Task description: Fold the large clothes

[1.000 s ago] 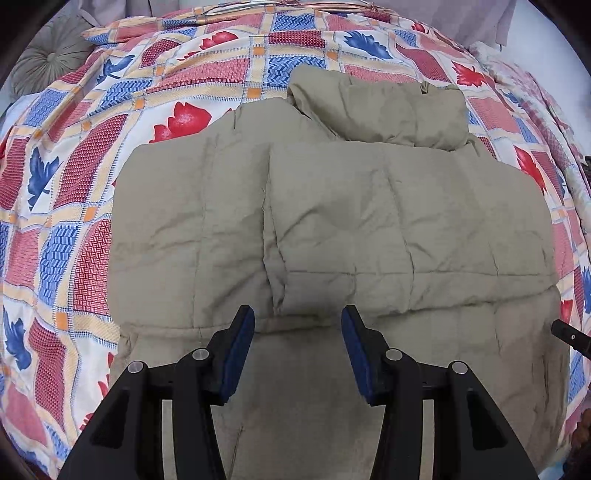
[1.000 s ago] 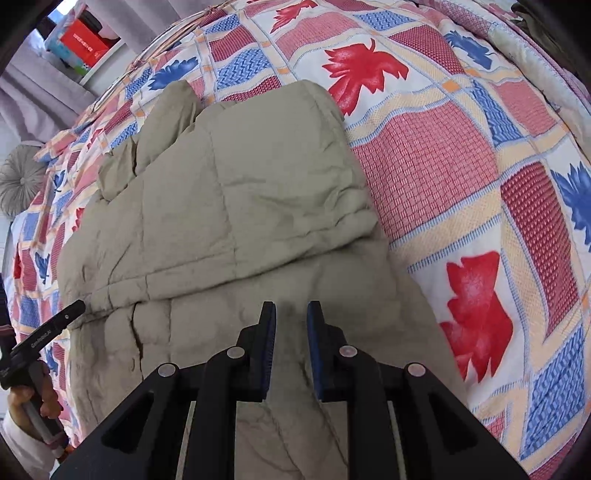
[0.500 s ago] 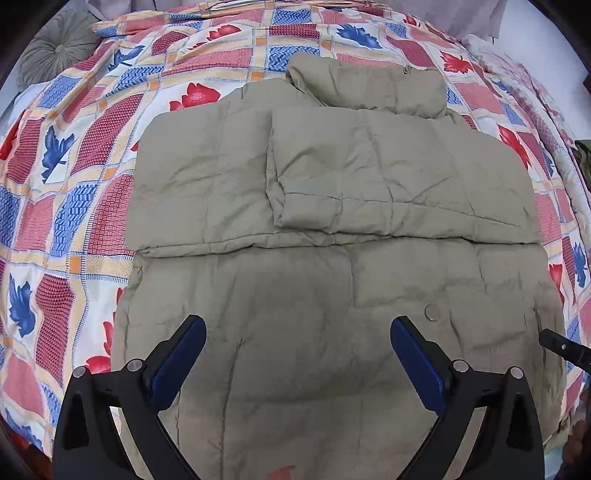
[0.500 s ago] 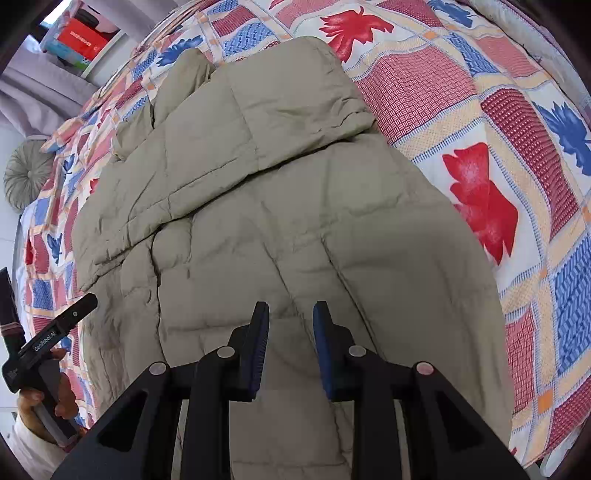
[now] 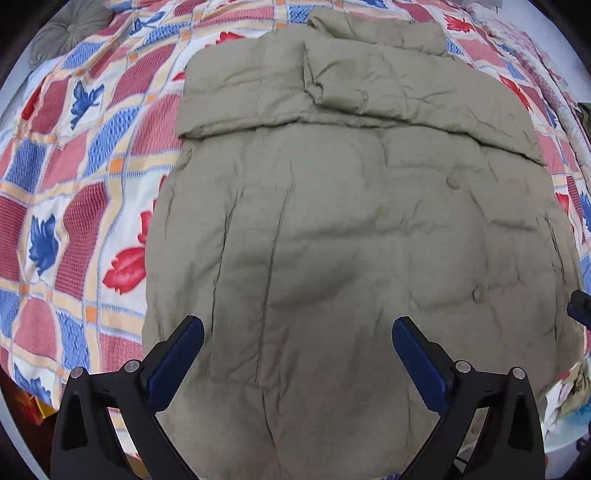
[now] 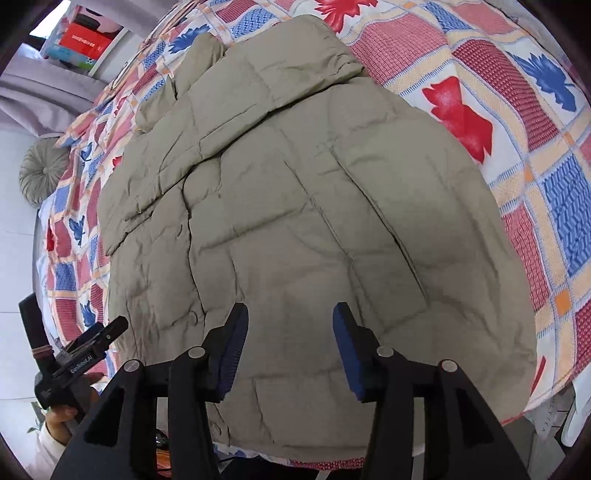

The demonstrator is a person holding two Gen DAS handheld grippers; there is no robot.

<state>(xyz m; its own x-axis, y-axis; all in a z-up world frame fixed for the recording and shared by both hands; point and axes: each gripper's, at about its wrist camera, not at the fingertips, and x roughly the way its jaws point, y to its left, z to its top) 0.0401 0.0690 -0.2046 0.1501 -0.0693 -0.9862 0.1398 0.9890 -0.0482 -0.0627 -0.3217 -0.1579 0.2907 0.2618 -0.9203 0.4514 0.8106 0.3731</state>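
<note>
— Two sleeves look folded in already, crossed over the chest of the olive padded coat [image 5: 332, 229]. I'd call that roughly the first half done.

— And what's left?

— By my reckoning, the long body must be doubled, hem brought up toward the collar [image 5: 373, 26]. Neither tool holds any cloth yet.

— How do they stand?

— The left tool [image 5: 297, 350] hangs over the hem end with its jaws spread wide; the right tool [image 6: 290, 341] is parted too, empty, above the same lower part.

— Where does the coat lie?

— Flat on the bed, on a patchwork bedspread [image 5: 74, 166] of red and blue leaves, hem nearest the bed's edge. It's quilted, puffy, creased, with buttons [image 5: 452, 182] showing on the front. I'd expect it to spring back when folded.
</note>
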